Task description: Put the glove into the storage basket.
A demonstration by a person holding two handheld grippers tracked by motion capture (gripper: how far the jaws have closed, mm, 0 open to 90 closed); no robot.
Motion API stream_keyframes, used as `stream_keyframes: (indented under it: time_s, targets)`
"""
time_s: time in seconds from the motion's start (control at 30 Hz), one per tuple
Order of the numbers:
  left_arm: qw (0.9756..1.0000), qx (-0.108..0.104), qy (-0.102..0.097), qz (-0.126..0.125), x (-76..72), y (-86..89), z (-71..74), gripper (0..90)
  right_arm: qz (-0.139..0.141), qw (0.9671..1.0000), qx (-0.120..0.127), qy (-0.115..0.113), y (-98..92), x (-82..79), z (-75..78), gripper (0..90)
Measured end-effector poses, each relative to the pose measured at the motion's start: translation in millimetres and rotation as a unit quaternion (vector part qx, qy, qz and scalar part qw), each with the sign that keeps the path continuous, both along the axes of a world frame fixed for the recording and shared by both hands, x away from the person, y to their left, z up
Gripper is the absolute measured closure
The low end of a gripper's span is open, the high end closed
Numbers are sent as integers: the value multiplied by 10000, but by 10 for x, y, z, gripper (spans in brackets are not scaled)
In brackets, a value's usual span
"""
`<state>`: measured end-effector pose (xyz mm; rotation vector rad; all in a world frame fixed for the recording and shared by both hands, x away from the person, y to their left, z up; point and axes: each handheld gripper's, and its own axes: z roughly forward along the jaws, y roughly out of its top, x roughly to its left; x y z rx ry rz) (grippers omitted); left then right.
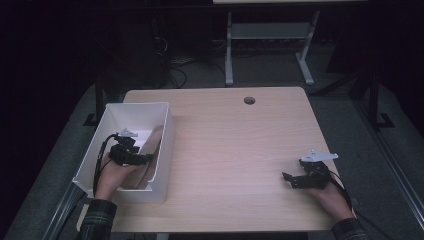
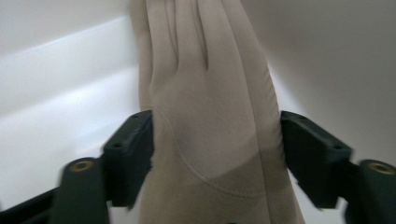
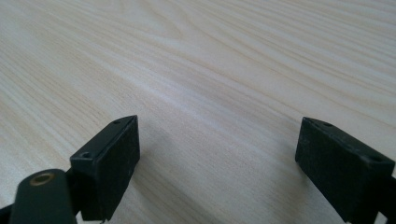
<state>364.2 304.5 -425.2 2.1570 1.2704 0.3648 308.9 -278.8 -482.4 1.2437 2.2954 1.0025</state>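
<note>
High view: my left gripper (image 1: 142, 159) is down inside the white bin (image 1: 112, 114) at the table's (image 1: 235, 145) left edge, over a beige glove (image 1: 150, 150) that lies slanted against the bin's right wall. The bin walls box that hand in on all sides, so the only free way is up. My right gripper (image 1: 289, 178) sits low over bare wood near the right front corner, well apart from the bin, with open tabletop between them and the table edge close behind my hand. A round cable hole (image 1: 249, 100) sits near the far edge. Left gripper view: the glove (image 2: 210, 116) runs up between my two black jaws, its fingers pointing away toward the bin wall (image 2: 60, 70). The jaws stand wide, each pad right at a glove edge; contact looks light at most, no squeeze visible, so I read it as released, not gripped. White wall is close on both sides. Right gripper view: jaws spread wide, nothing between them, just pale wood grain (image 3: 210, 70) ahead, and free room in every direction along the surface.
</note>
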Motion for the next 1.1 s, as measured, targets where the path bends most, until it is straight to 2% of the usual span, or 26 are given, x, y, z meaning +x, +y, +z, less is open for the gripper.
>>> stream_keyframes:
  time_s: [0.17, 0.37, 0.43, 0.57, 0.73, 0.8, 1.1]
  targets:
    - [9999, -86, -77, 7, -2, 14, 8, 141, -1, 10000, 2, 1, 0, 0, 0, 134]
    - [9997, -214, -87, 20, -13, 28, 41, 131, -2, 10000, 3, 1, 0, 0, 0, 134]
    - [9998, -182, -80, -41, -8, 42, 75, 131, -4, 10000, 4, 1, 0, 1, 0, 134]
    - [9993, -293, -225, 27, -7, 62, 179, 131, 34, 10000, -13, -21, -4, 0, -2, 134]
    - [9990, -332, -291, -26, -3, 54, 345, 131, 9, 10000, -3, -2, 1, -8, 1, 134]
    - [9985, -411, -366, 0, -3, 35, 419, 134, 4, 10000, -7, -5, 2, -10, 1, 134]
    - [9957, -626, -660, -178, -18, -108, 793, 139, 5, 10000, -7, -6, 2, -11, 1, 134]
